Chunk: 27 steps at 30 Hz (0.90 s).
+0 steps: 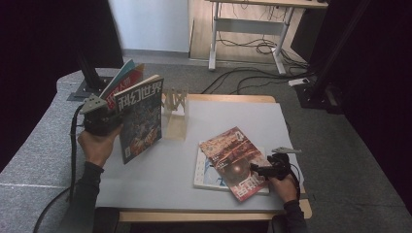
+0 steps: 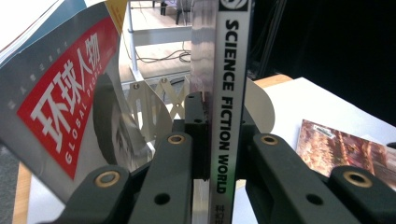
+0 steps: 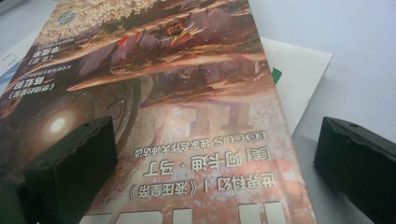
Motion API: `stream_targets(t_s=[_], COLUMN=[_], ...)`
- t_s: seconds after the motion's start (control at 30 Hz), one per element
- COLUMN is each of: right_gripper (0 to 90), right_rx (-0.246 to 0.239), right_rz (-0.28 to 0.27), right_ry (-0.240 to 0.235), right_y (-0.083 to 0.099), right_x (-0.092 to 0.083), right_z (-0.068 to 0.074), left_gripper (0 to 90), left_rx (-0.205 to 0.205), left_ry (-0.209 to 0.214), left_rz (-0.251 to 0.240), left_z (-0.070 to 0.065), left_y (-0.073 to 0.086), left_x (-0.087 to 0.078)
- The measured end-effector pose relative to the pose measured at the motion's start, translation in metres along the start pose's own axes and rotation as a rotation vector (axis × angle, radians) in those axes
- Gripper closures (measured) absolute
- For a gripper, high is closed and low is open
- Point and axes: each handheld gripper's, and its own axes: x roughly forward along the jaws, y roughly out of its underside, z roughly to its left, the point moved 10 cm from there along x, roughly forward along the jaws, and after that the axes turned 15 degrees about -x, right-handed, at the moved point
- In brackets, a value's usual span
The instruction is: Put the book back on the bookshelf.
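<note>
My left gripper (image 1: 112, 115) is raised over the left edge of the grey table (image 1: 160, 170), its jaws closed on the spine of a Science Fiction World magazine (image 1: 141, 116) that I hold upright, cover toward the camera in the high view. In my left gripper view that spine (image 2: 227, 98) runs straight up between my jaws, which press it from both sides. Behind it, to my left, a second magazine with a red Global People banner (image 2: 60, 102) leans outward; I cannot tell what supports it. Just beyond the held magazine stands a pale wooden rack (image 1: 176, 114) with crossed slats, at the far side of the table. My right gripper (image 1: 260, 171) sits low at the near right of the table, its jaws spread wide with nothing between them. They rest at the near corner of a reddish-brown magazine (image 1: 232, 160) that lies flat and askew on top of a white booklet (image 1: 204, 174). In my right gripper view the reddish cover (image 3: 177, 116) spreads out ahead, one jaw over it and the other off its edge above the bare table, with the white booklet (image 3: 299, 70) poking out beneath
</note>
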Motion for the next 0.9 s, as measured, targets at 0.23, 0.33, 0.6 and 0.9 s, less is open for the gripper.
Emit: stream_targets(t_s=[0.23, 0.33, 0.6, 0.9], right_gripper=[0.0, 0.0, 0.0, 0.0], right_rx=[-0.002, -0.001, 0.002, 0.002], right_rz=[0.002, 0.003, 0.003, 0.002], right_ry=[0.0, -0.001, -0.001, -0.001], right_y=[0.0, 0.0, 0.0, 0.0], right_x=[0.0, 0.0, 0.0, 0.0], right_z=[0.0, 0.0, 0.0, 0.0], left_gripper=[82.8, 82.8, 82.7, 82.7], left_rx=[0.002, 0.005, -0.01, -0.02], left_ry=[-0.02, -0.035, -0.054, -0.063], left_rz=[-0.006, -0.008, -0.014, -0.025], left_z=[0.003, 0.006, 0.011, 0.013], left_y=[-0.005, -0.006, -0.008, -0.009], left_x=[0.012, 0.017, 0.028, 0.044])
